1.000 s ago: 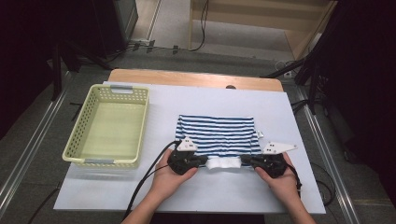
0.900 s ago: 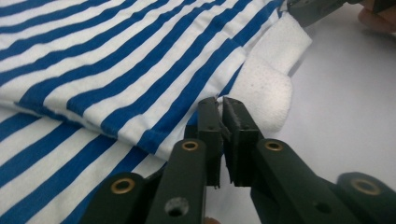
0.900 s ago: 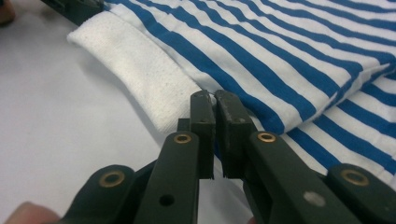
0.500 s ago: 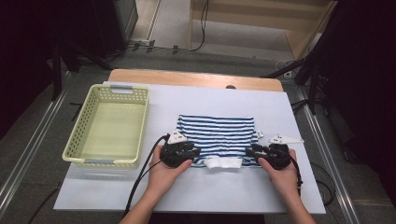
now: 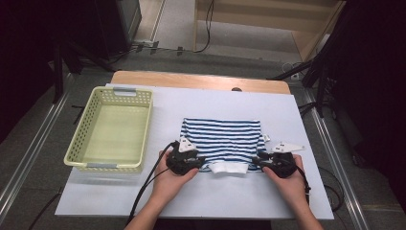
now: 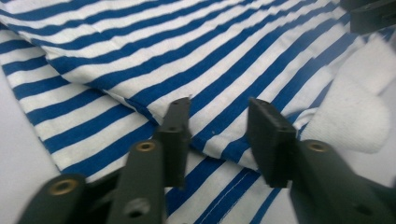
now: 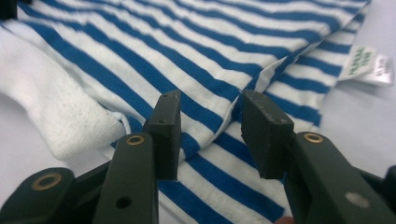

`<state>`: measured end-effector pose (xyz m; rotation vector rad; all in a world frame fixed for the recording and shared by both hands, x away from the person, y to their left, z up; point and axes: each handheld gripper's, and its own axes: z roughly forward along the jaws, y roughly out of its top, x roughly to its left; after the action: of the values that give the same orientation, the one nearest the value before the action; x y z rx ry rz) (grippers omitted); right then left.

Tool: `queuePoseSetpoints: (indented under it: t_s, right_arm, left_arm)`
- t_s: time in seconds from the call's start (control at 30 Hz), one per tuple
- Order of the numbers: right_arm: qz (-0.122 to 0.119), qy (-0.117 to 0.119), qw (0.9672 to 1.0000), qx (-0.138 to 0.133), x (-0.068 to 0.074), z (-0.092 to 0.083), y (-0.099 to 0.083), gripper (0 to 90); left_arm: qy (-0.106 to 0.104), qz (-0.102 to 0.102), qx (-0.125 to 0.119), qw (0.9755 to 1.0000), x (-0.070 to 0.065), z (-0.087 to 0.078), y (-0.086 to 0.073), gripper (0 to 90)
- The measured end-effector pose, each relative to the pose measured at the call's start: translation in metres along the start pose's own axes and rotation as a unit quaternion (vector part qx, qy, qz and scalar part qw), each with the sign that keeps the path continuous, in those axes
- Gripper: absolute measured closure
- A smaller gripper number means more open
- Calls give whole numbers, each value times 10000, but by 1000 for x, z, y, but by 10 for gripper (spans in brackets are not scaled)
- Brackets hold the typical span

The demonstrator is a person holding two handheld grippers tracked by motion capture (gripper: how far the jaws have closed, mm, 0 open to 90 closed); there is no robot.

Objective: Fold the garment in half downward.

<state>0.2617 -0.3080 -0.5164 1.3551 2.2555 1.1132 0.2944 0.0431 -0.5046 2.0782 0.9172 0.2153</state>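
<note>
Striped garment is lying folded on the counter, beside the basket. Left hand-held gripper has just been opening; right hand-held gripper is spread, both at its near edge, pinching nothing.

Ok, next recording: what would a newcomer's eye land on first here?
The folded blue-and-white striped cotton garment at mid-table, its white ribbed cuff poking toward the person. The left gripper and right gripper flank that near edge; their jaws have just been opening and stand apart over the cloth. A pale yellow perforated plastic basket sits to the left.
</note>
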Motion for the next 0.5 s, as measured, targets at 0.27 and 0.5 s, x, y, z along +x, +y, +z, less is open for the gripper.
queuePoseSetpoints:
  t_s: [0.27, 0.5]
  right_arm:
    - [366, -354, 9985, -204, -33, 2, 24, 561]
    - [695, -594, 9958, -27, -59, 27, 50, 556]
  left_arm:
    - [-205, -249, -393, 9987, 12, -10, 5, 189]
    - [-318, -234, -545, 9977, 19, -16, 7, 0]
